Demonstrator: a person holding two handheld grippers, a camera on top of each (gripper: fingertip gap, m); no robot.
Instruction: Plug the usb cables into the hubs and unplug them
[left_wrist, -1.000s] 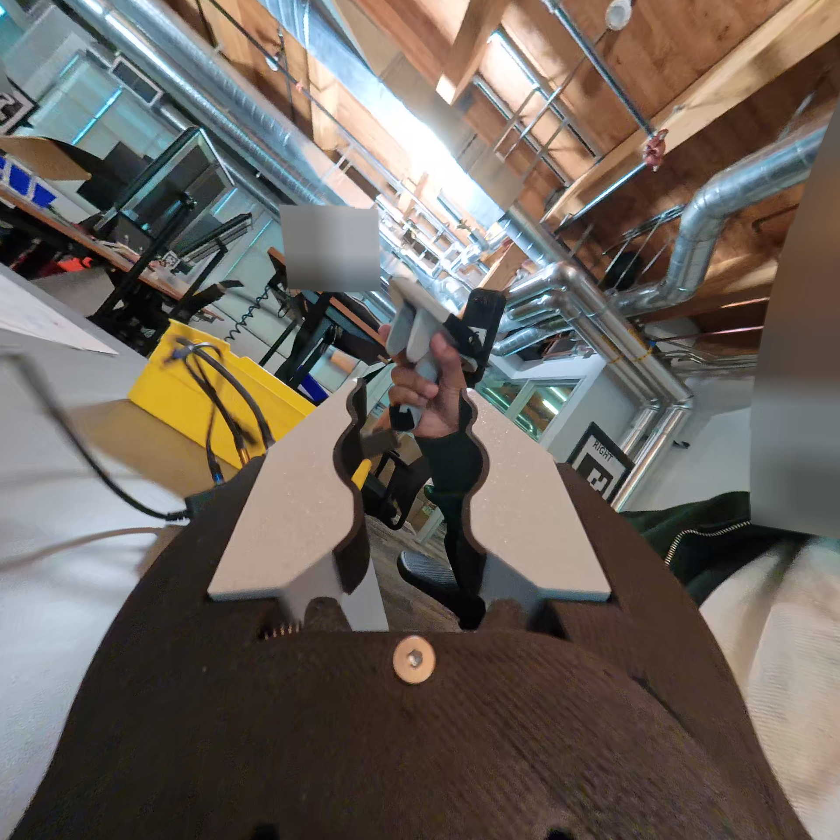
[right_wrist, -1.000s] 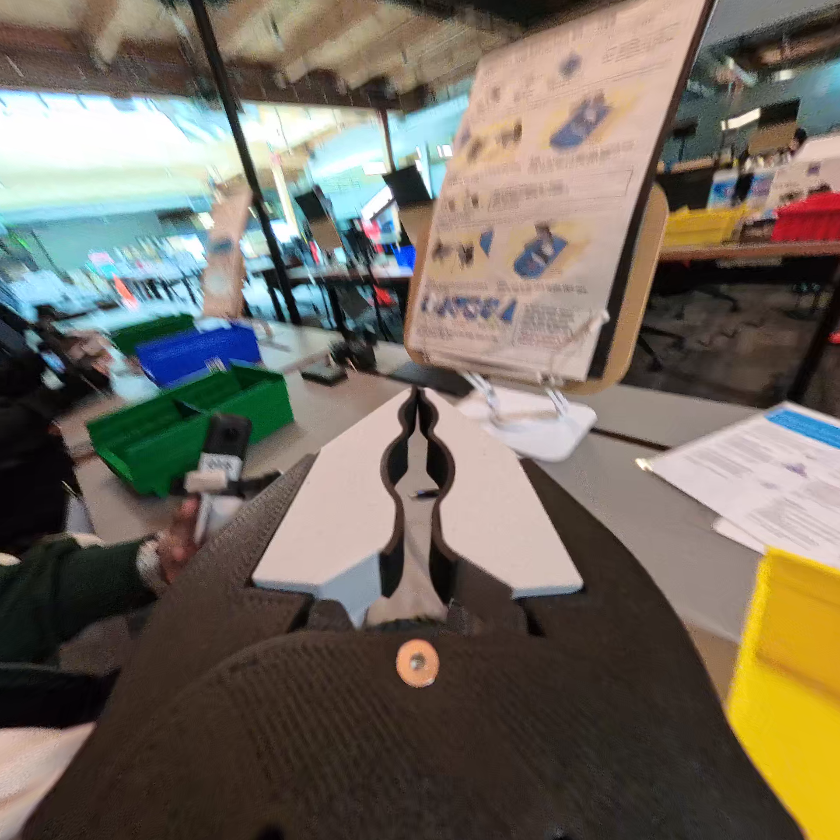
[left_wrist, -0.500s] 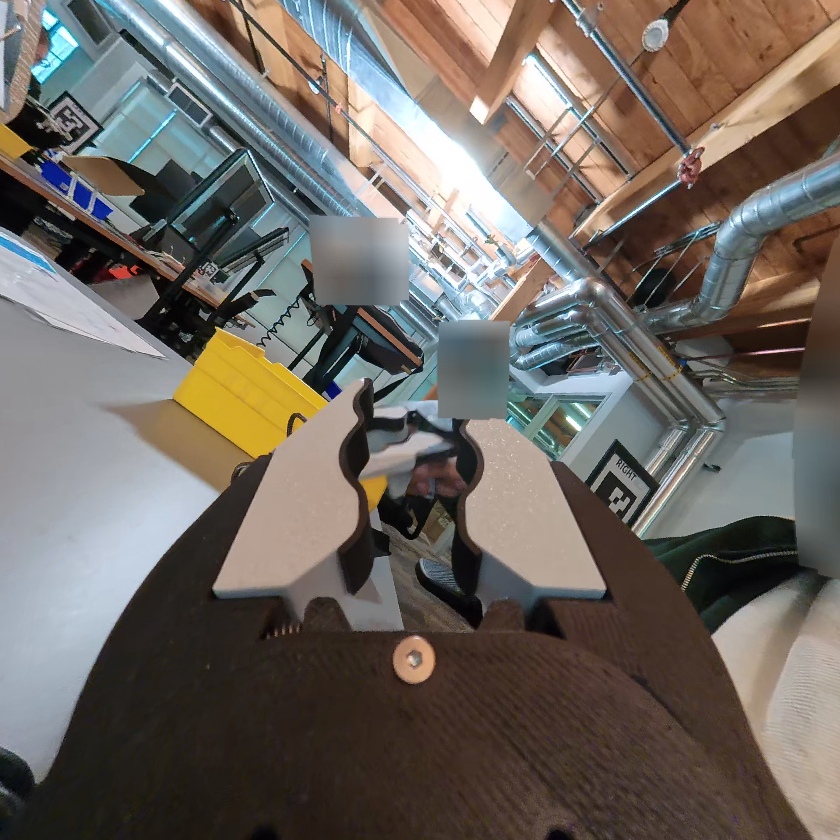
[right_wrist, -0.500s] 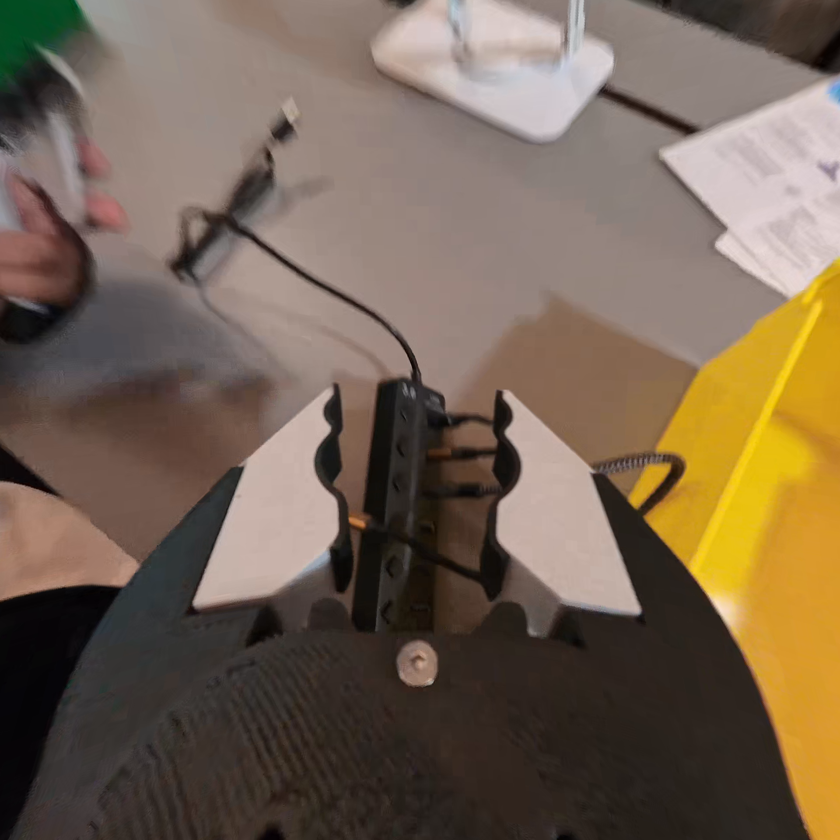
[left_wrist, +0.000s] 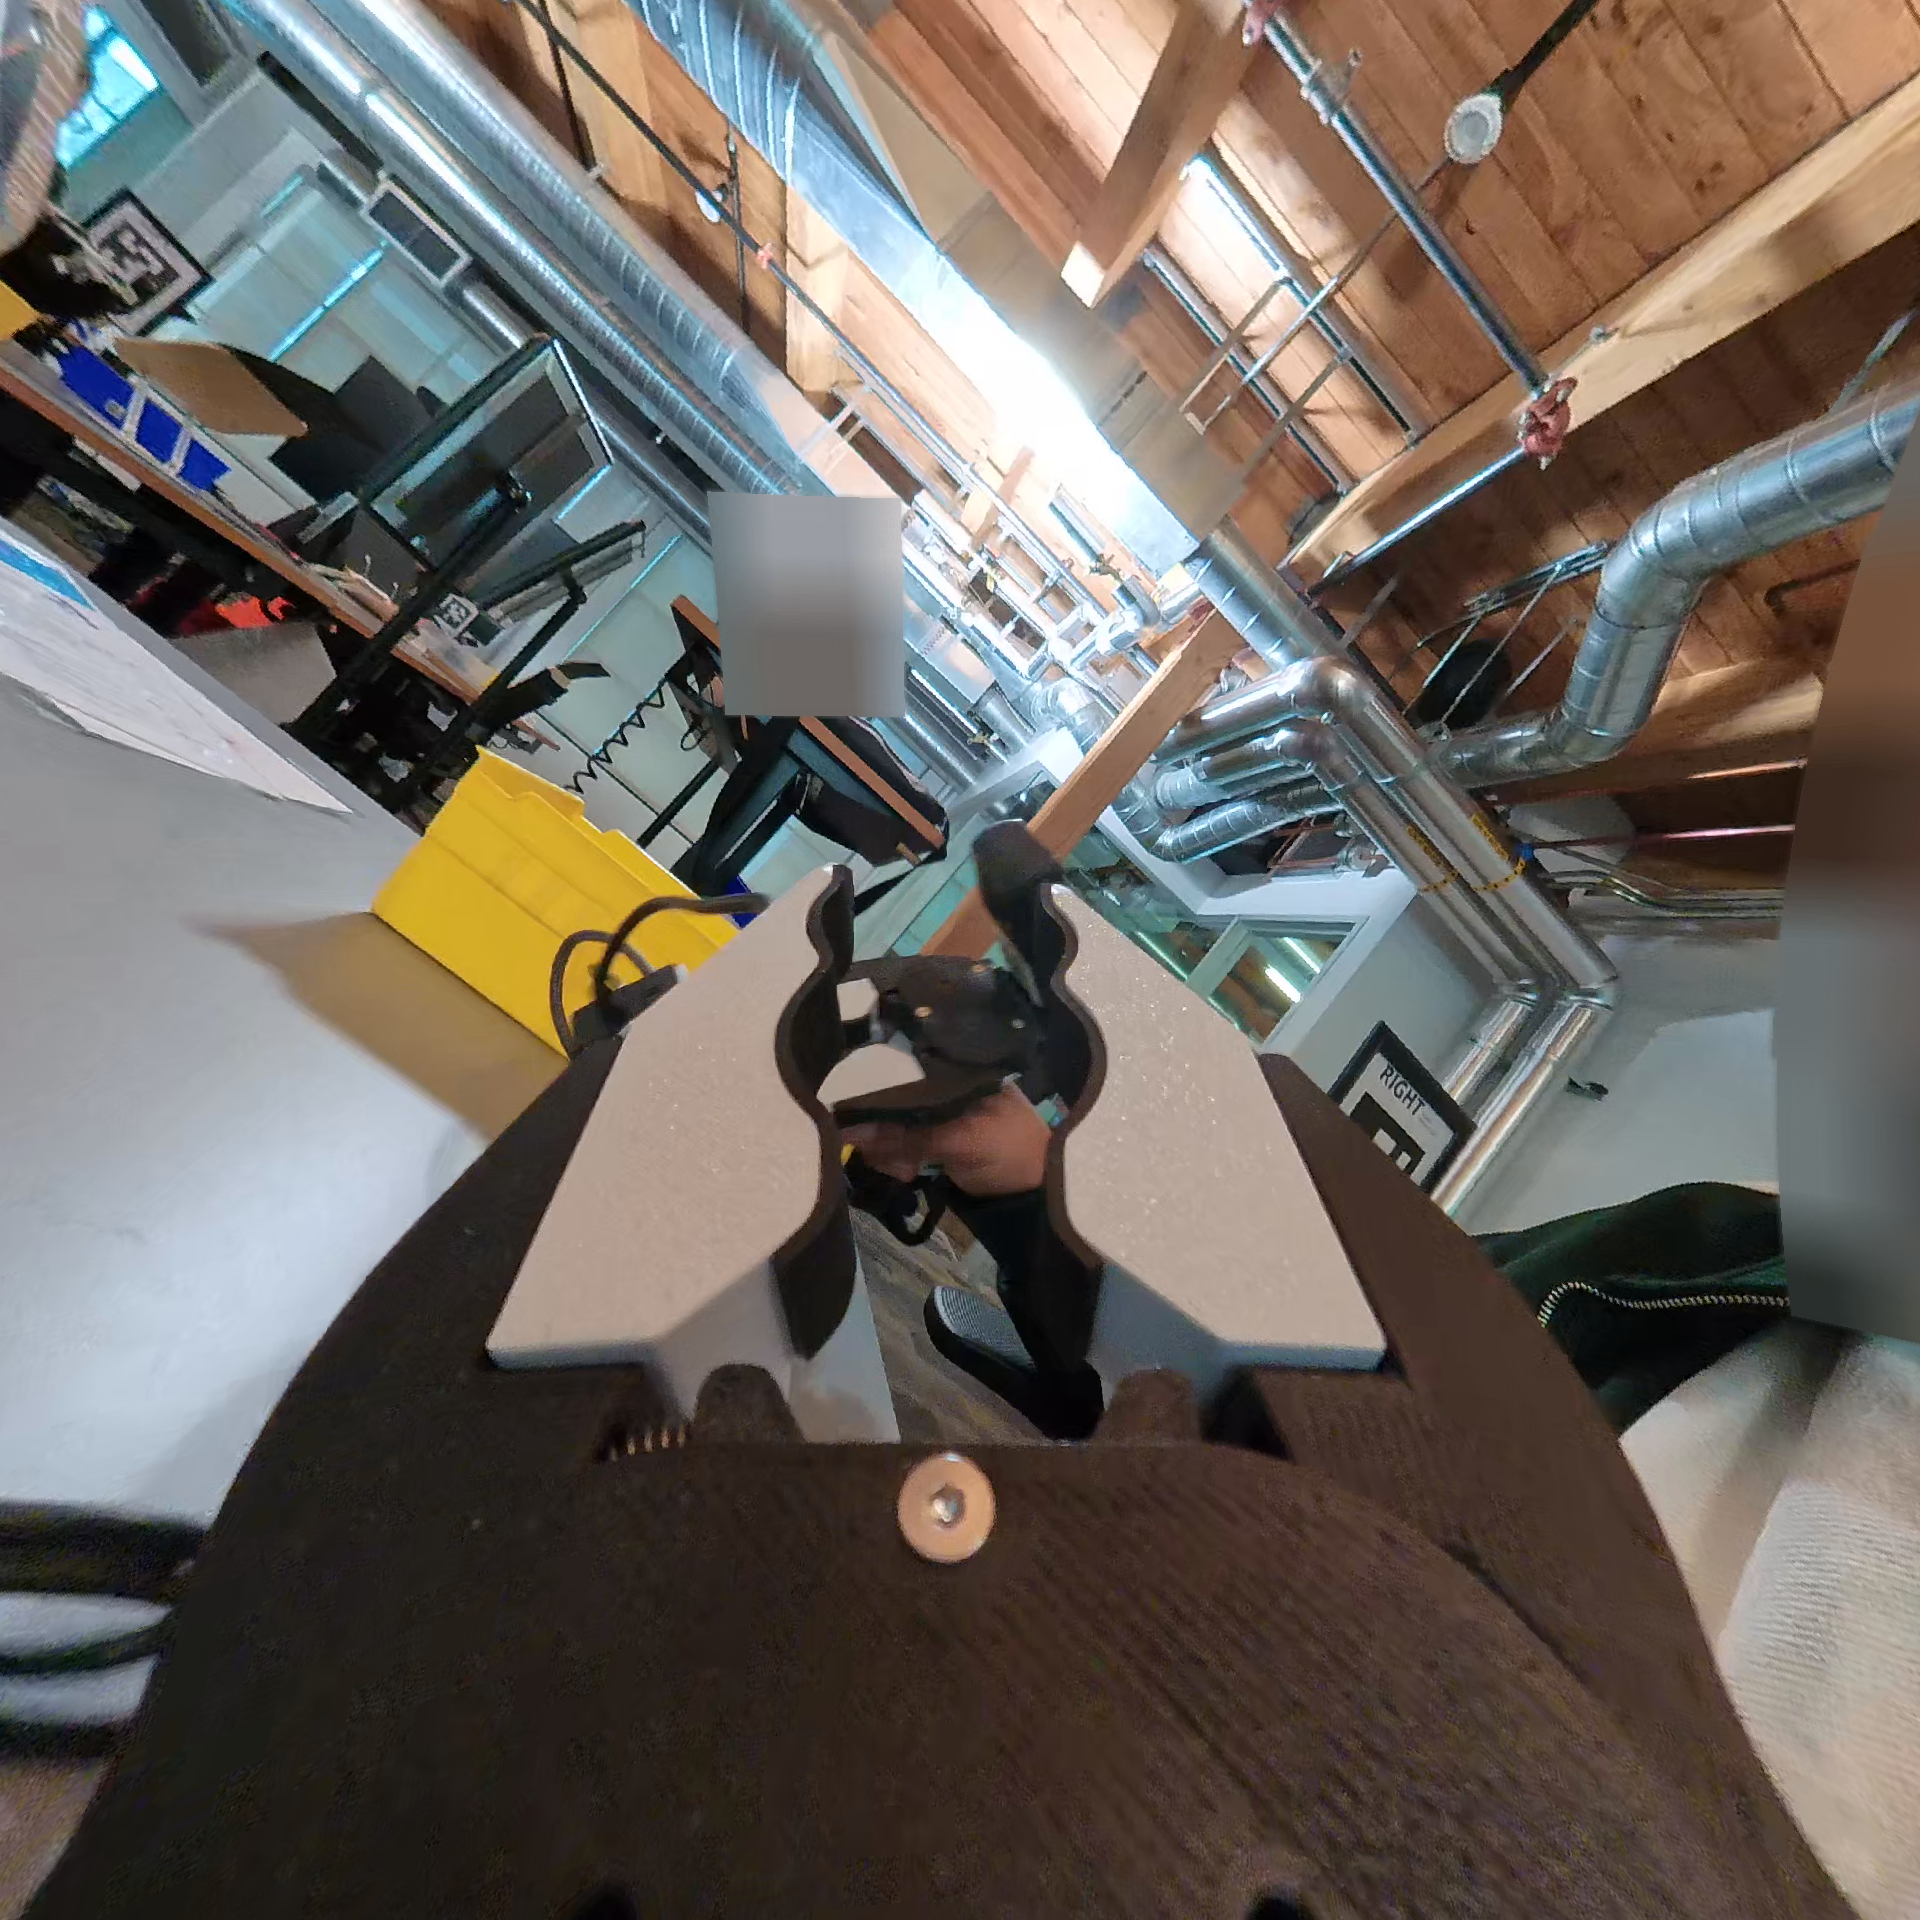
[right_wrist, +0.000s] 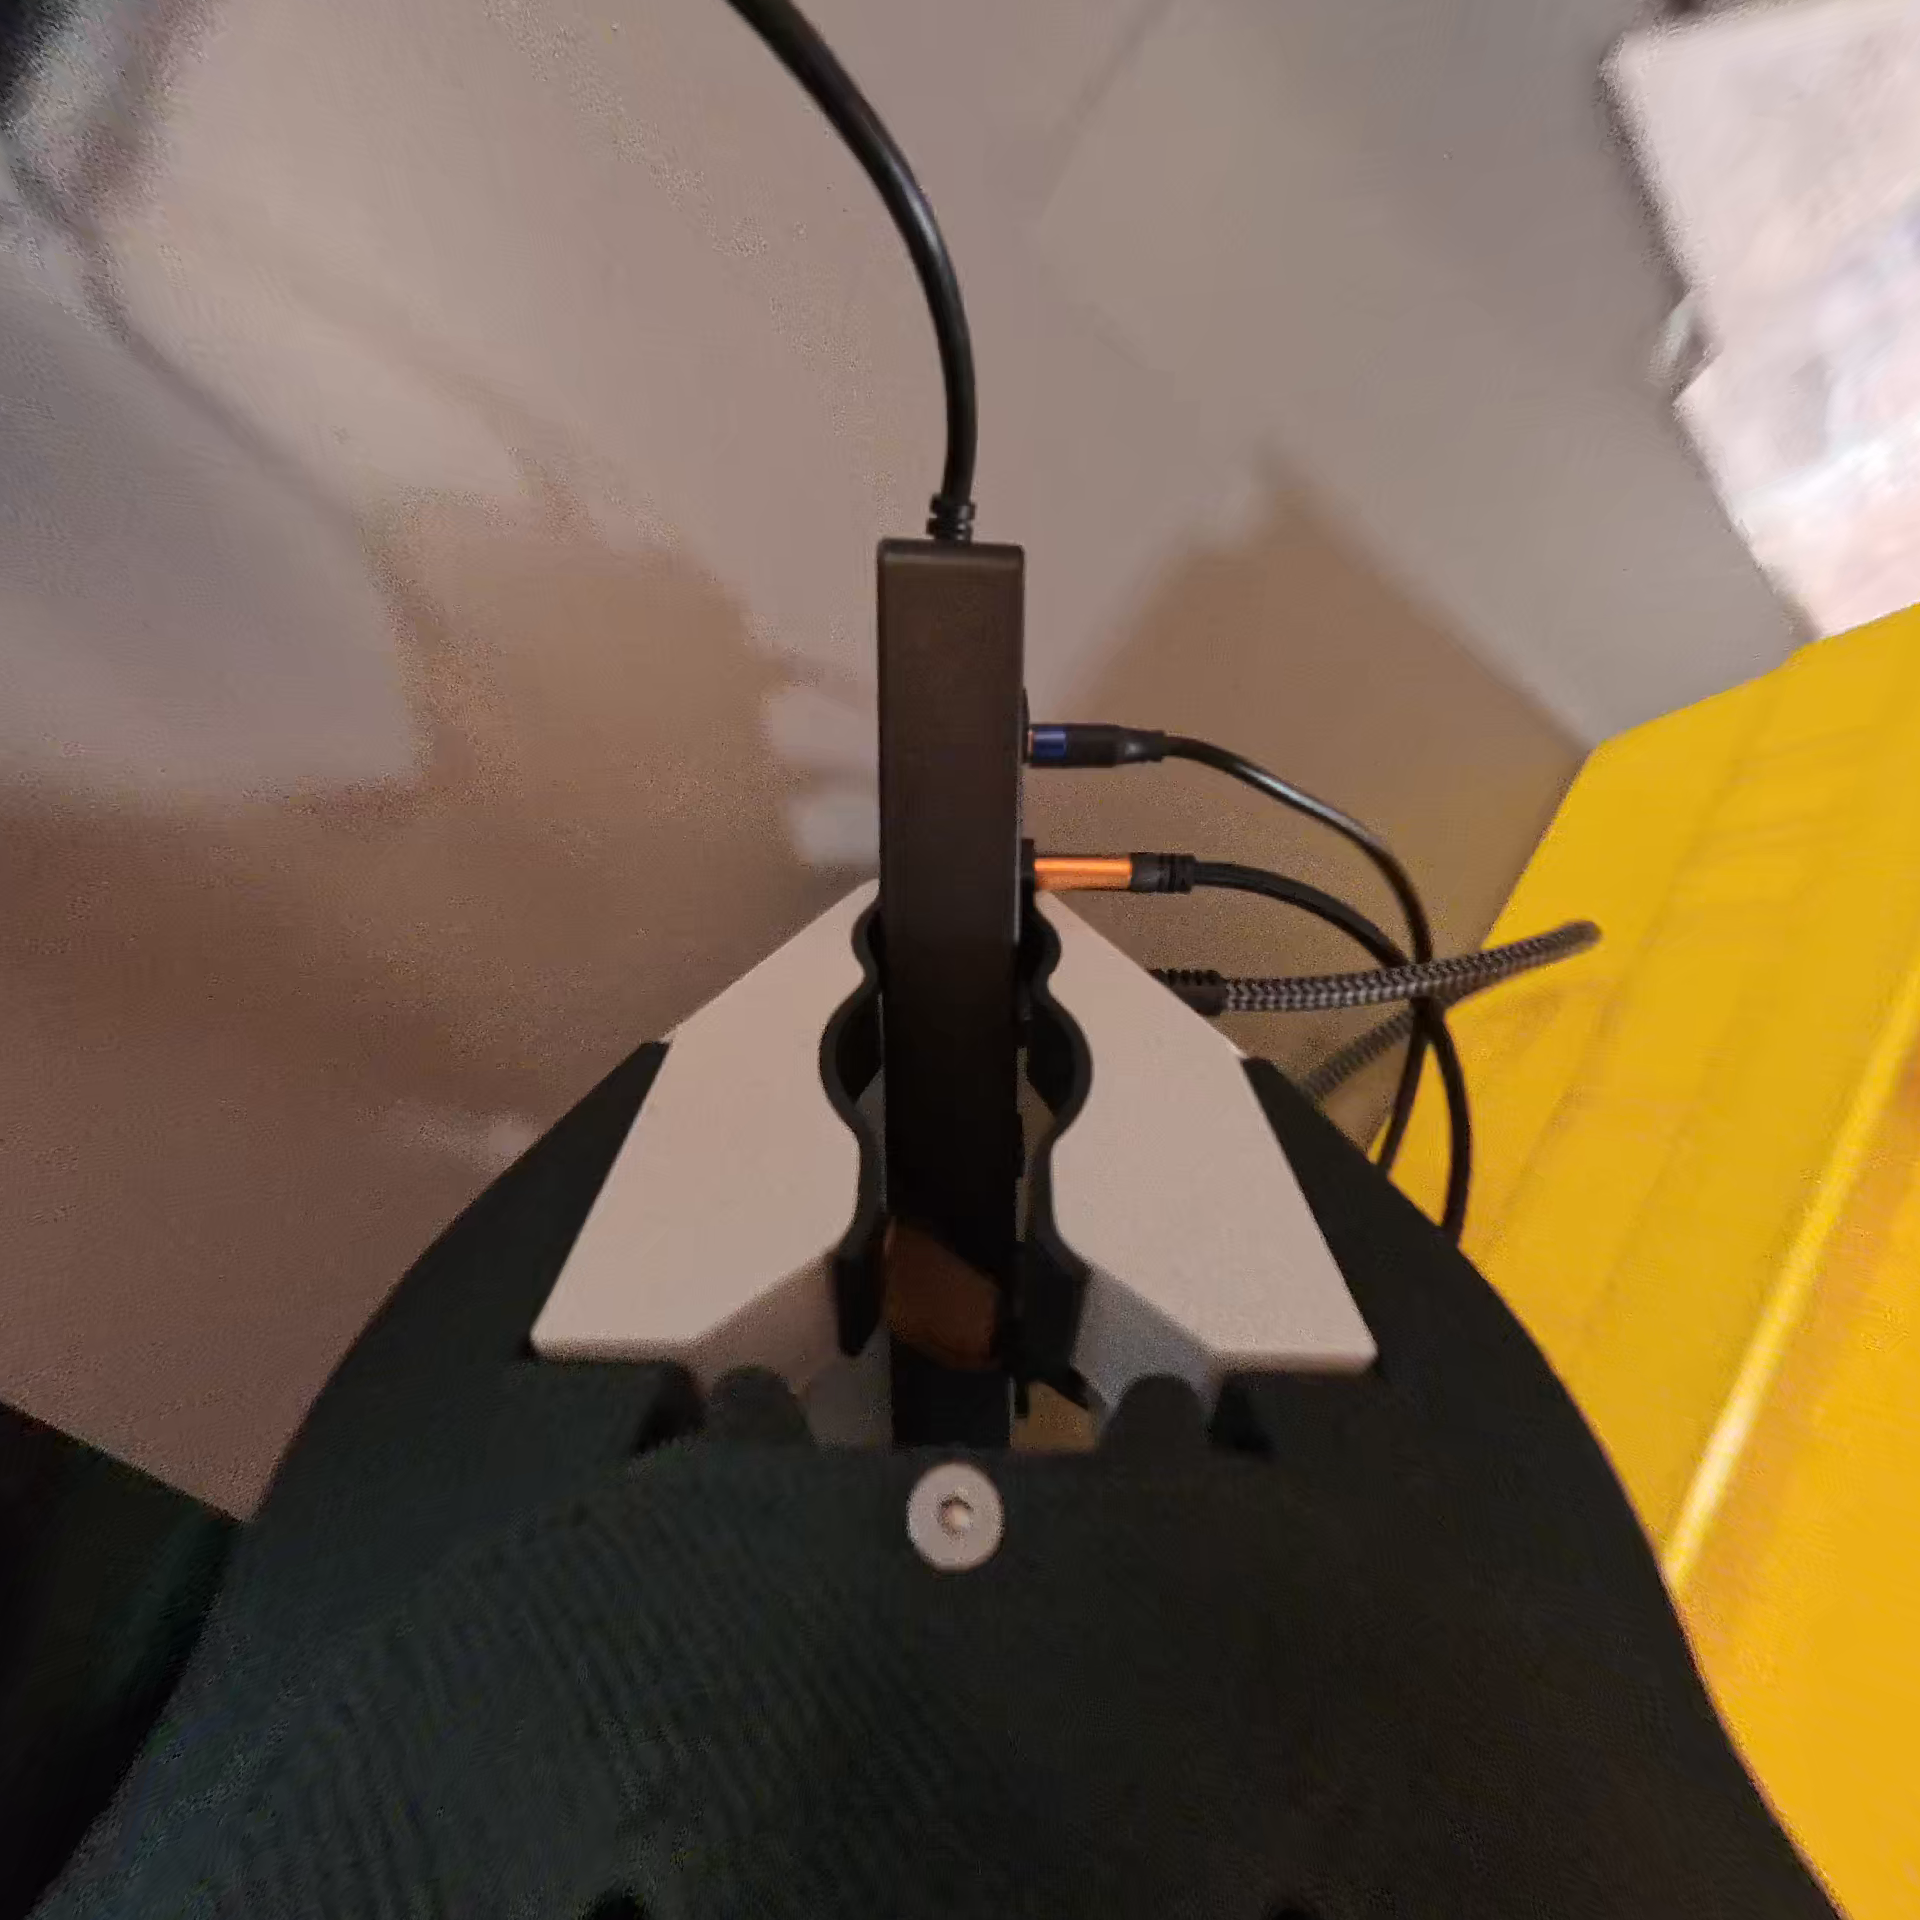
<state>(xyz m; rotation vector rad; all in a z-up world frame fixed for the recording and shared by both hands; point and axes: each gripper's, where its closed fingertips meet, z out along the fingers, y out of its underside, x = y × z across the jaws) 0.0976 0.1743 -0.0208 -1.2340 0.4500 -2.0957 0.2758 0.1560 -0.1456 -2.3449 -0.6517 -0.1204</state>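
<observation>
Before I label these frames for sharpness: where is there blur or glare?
Right wrist view: hub in the right claw sharp, table and yellow bin smeared. Left wrist view: mostly crisp, ceiling light blown out, wide-angle bending of the pipes.

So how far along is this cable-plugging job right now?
Plugging looks largely done: a blue-tipped plug and an orange-tipped plug sit in the black hub's side, and a braided cable reaches it lower down. In hand: the right gripper is shut on the hub. The left gripper is open, holding nothing, pointing away from the table. Left: unplugging, it seems.
</observation>
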